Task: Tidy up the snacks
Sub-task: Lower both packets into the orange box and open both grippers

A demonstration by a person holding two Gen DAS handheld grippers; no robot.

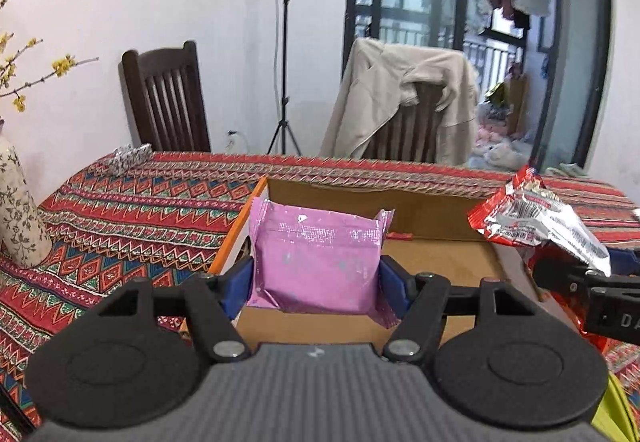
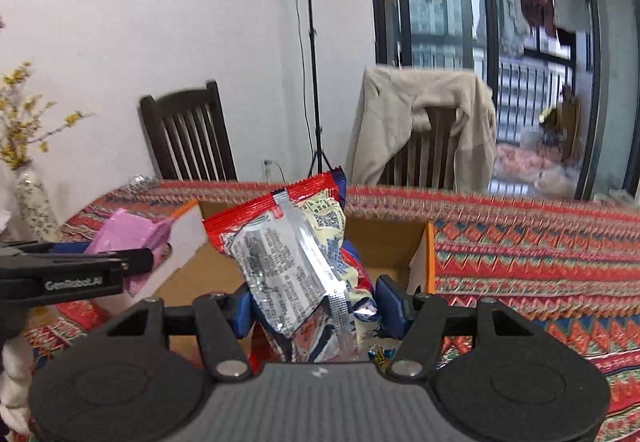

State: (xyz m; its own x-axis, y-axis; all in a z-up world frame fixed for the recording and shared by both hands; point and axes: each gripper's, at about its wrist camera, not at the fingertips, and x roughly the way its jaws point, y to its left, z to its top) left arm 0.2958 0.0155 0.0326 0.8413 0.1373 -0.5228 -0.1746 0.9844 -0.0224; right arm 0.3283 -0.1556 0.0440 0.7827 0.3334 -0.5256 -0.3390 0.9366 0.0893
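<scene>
A: Where's the pink snack packet (image 1: 316,262)?

B: Pinched between the left gripper (image 1: 316,284) fingers, held over the left end of the open cardboard box (image 1: 420,209).

A: And the red and silver snack bag (image 2: 296,258)?

B: Clamped by the right gripper (image 2: 312,308), raised above the same box.

A: What's under the box?

B: A table with a red patterned cloth (image 1: 120,209); two dark chairs (image 1: 168,101) stand behind it, one draped with a beige jacket (image 1: 404,93).
</scene>
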